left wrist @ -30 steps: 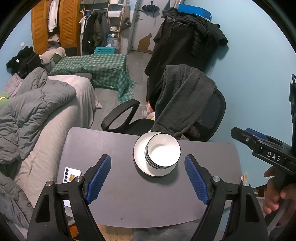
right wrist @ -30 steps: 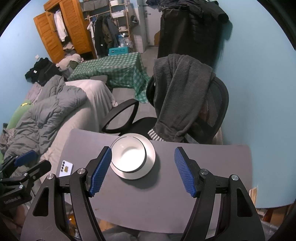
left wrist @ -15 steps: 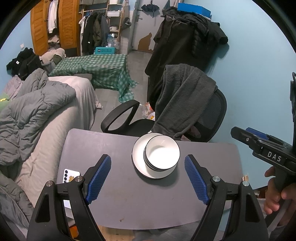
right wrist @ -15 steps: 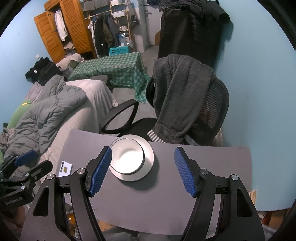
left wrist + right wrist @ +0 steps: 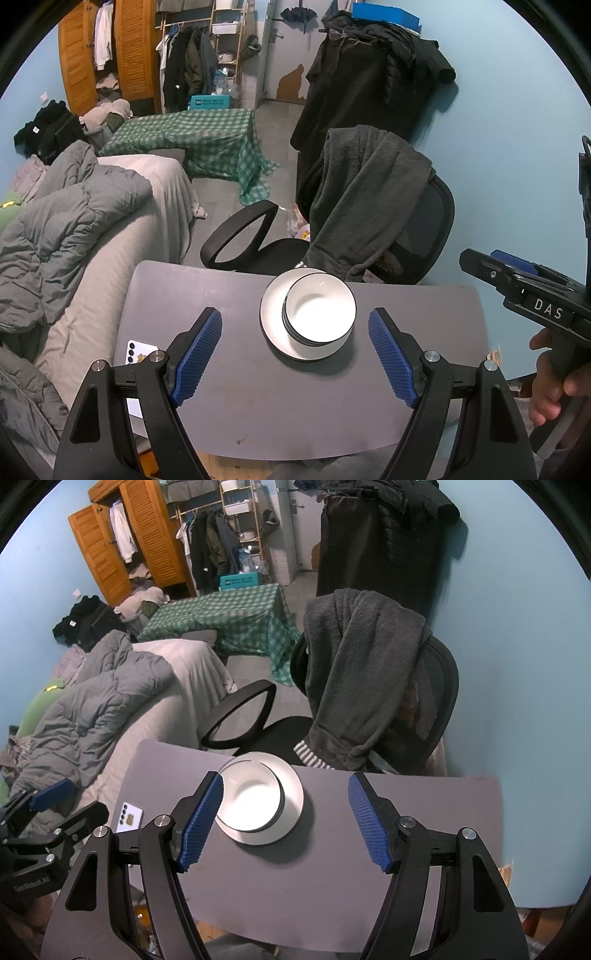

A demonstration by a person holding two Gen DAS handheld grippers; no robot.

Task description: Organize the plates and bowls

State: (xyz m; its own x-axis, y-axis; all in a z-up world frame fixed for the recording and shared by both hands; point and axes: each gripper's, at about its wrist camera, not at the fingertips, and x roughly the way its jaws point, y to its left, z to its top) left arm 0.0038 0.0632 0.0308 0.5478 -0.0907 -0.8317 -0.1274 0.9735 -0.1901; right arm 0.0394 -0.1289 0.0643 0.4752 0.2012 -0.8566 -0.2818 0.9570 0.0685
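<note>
Hardly shifted since a second ago: stack of white black-rimmed ceramic bowls (image 5: 318, 315) on round white plate (image 5: 271, 314), at twelve o'clock on grey table (image 5: 258, 413). Left gripper (image 5: 295, 354) and right gripper (image 5: 286, 821) gaping wide, empty. At nine o'clock, probably a white phone (image 5: 138, 354).

This is a lived-in bedroom in a home. A bed with a rumpled grey duvet (image 5: 70, 229) fills the left of the frame, an open wooden wardrobe (image 5: 110, 55) and a rack of hanging coats (image 5: 192, 70) stand at upper left, and an office chair (image 5: 417, 236) draped with a fleece sits centre right.
</note>
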